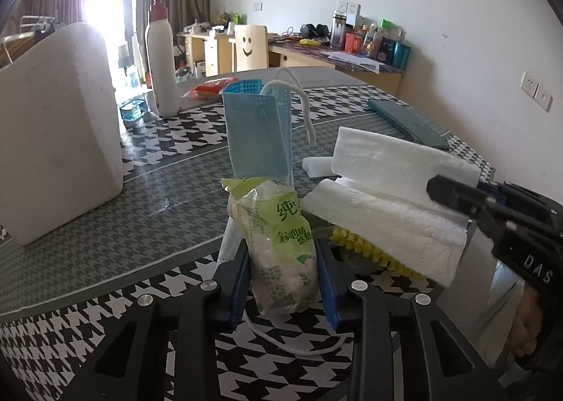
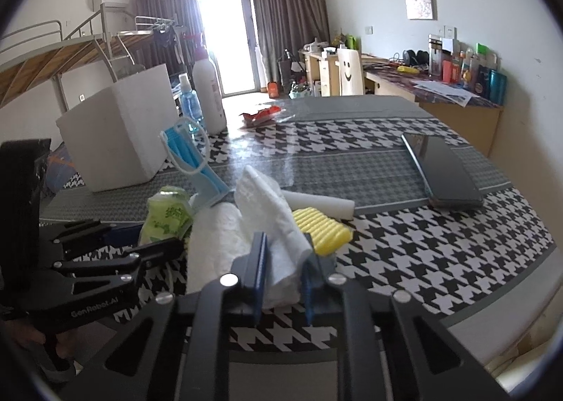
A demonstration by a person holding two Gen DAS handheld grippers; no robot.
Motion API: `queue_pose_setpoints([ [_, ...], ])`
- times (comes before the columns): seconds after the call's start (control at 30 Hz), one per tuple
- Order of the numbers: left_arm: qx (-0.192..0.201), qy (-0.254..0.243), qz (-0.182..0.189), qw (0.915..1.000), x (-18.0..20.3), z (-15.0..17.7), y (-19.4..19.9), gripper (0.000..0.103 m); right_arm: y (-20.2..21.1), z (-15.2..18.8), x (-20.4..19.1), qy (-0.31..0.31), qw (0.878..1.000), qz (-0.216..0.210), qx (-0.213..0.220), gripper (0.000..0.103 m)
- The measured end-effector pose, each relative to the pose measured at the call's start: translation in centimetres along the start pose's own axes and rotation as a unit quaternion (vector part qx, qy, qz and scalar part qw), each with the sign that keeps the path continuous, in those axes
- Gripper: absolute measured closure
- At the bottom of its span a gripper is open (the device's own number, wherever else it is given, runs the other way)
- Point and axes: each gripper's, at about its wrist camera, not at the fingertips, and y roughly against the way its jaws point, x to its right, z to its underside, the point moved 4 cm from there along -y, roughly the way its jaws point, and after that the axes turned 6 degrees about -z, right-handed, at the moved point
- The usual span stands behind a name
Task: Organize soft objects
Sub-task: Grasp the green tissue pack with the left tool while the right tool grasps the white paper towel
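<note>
While both grippers sit low over the houndstooth tablecloth [image 2: 404, 235], each already has soft material between its fingers. The left gripper [image 1: 283, 281] is closed on a green tissue packet [image 1: 281, 253], its blue pads pressing the packet's two sides; a blue face mask [image 1: 257, 133] stands up behind the packet, apparently caught in the same grip, with its white ear loop trailing on the cloth beneath. The right gripper [image 2: 283, 278] is clamped on a folded white paper towel [image 2: 274, 221], which rises steeply out of the fingers and away from the camera. Just beyond and to the right of that towel lies a yellow ribbed sponge [image 2: 322, 230], touching a white foam block [image 2: 316, 205] behind it. The two bundles sit side by side, nearly touching, the packet to the left of the towel. The white foam box [image 1: 59, 133] stands well apart to the far left, on the left hand's side, and is the likely destination; the left hand is the nearer. Risk: the mask may slip free when lifted.
</note>
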Motion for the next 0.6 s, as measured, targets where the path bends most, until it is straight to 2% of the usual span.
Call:
queue_pose_setpoints([
  [0.1,0.012,0.002,0.007,0.9999,0.0,-0.1,0.8,0.069,0.9,-0.5,0.1,-0.001,1.000,0.003,0.012,0.091],
  [0.23,0.019,0.000,0.009,0.9998,-0.4,0.1,1.5,0.071,1.3,-0.9,0.1,-0.005,1.000,0.003,0.017,0.094],
  [0.6,0.060,-0.002,0.009,0.9982,-1.1,-0.1,4.5,0.072,2.2,-1.7,-0.4,-0.010,0.999,-0.002,0.034,0.095],
])
